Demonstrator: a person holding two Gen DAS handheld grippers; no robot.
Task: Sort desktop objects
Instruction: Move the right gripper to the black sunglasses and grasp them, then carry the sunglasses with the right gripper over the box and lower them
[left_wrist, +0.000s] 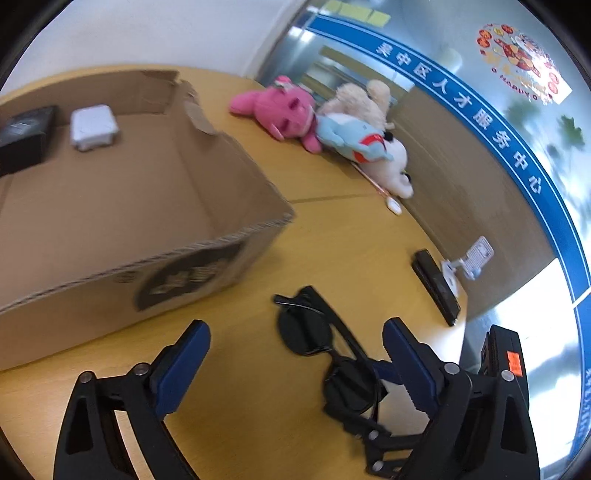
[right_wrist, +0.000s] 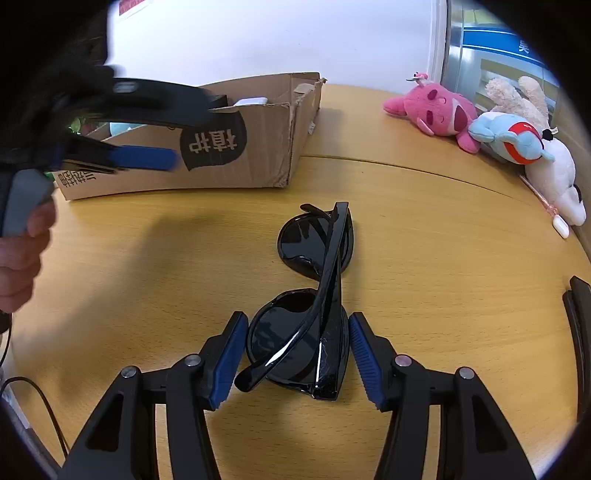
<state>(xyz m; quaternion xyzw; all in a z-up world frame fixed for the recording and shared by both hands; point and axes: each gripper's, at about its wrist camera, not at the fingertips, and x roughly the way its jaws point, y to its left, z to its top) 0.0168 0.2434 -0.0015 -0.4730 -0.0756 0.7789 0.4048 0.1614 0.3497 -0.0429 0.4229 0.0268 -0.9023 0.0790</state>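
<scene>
Black folded sunglasses (right_wrist: 314, 295) lie on the wooden table. My right gripper (right_wrist: 295, 354) is open, its blue pads on either side of the near lens, close to it but not clamped. In the left wrist view the sunglasses (left_wrist: 332, 354) lie by my right gripper's fingers (left_wrist: 384, 369). My left gripper (left_wrist: 295, 354) is open and empty, above the table beside the cardboard box (left_wrist: 155, 206). The left gripper also shows in the right wrist view (right_wrist: 147, 129), in front of the box (right_wrist: 221, 147).
The box holds a white case (left_wrist: 94, 127) and a black box (left_wrist: 26, 136). Pink (right_wrist: 436, 110), blue (right_wrist: 513, 140), beige and white plush toys lie at the table's far right edge. A black slab (left_wrist: 436, 288) and a white stand (left_wrist: 472, 258) sit at the right edge.
</scene>
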